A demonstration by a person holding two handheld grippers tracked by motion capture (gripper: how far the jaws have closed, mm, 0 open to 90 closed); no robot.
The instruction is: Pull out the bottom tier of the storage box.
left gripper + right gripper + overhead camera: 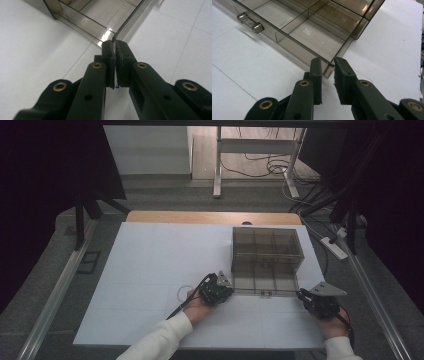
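Note:
A smoky clear box with several compartments stands on the white table, right of the middle, with a small clear handle on its near wall. My left gripper sits at the box's near left corner. In the left gripper view the left gripper is shut on the thin top edge of that corner. My right gripper is at the near right corner. In the right gripper view the right gripper has its jaws slightly apart, closed around that corner.
A small white ring lies on the white tabletop just left of my left hand. A wooden strip runs along the far edge. Table legs and cables stand on the floor beyond.

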